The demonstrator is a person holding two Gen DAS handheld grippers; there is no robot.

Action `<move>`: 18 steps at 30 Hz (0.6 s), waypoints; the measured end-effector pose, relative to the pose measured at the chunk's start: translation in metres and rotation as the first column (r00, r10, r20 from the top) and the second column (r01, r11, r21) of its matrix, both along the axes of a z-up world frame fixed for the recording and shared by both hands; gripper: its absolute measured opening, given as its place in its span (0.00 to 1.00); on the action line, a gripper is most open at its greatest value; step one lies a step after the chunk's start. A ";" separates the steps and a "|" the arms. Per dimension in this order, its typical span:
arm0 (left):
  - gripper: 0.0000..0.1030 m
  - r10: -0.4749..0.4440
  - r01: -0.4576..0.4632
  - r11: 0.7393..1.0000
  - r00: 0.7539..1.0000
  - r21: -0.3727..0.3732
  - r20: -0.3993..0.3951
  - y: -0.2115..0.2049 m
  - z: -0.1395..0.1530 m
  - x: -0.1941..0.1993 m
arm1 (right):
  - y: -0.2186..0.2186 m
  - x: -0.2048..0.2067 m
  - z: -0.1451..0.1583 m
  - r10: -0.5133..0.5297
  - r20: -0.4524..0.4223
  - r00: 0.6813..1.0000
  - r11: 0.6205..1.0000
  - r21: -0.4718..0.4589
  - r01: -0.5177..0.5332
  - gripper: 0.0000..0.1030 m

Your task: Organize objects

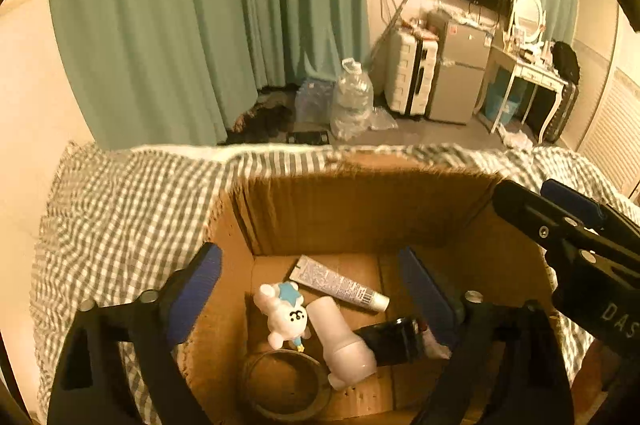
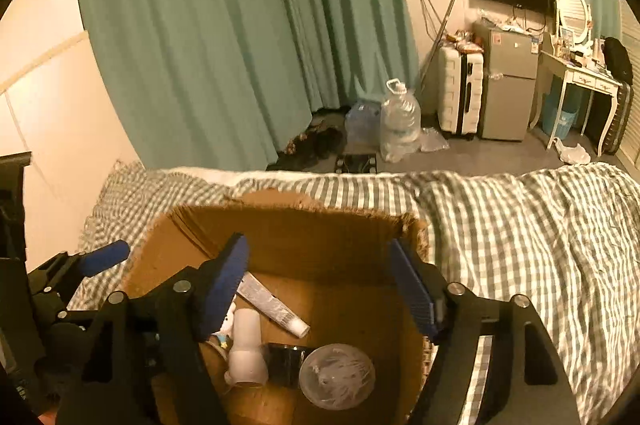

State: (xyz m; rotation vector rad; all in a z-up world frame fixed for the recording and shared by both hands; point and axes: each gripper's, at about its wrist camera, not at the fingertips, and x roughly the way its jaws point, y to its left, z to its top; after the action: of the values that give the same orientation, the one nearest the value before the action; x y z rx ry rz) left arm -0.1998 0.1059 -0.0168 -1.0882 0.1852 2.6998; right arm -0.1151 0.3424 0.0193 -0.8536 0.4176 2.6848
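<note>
An open cardboard box (image 1: 352,209) stands on a checked bedspread; it also shows in the right wrist view (image 2: 304,225). Inside lie a white bear toy (image 1: 286,317), a tube (image 1: 340,283), a white bottle (image 1: 344,341), a black item (image 1: 394,339) and a tape ring (image 1: 286,385). The right wrist view also shows the tube (image 2: 274,305), the white bottle (image 2: 248,345) and a clear round lid (image 2: 338,375). My left gripper (image 1: 312,295) is open and empty above the box. My right gripper (image 2: 320,285) is open and empty above it too, and shows in the left view (image 1: 568,225).
The checked bedspread (image 2: 532,245) covers the bed around the box. Beyond the bed are green curtains (image 1: 200,25), water jugs (image 1: 352,97), a suitcase (image 1: 410,77), a small fridge (image 1: 460,77) and a dressing table (image 1: 528,69).
</note>
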 end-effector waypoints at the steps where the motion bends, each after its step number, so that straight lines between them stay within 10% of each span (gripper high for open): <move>1: 0.94 -0.001 0.000 1.000 1.000 -0.006 -0.022 0.001 0.007 0.004 | 0.000 0.004 0.005 0.000 -0.014 1.000 1.000 -0.002 0.000 0.75; 18: 1.00 -0.019 0.032 0.998 0.977 0.062 -0.212 -0.005 0.116 0.086 | -0.036 0.130 0.116 0.006 -0.278 0.961 0.994 0.106 0.025 0.98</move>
State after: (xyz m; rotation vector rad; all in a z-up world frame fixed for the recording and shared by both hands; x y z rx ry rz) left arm -0.1134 0.1006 0.0995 -0.7736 0.1436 2.7742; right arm 0.0152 0.3067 0.1350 -0.4429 0.3308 2.7969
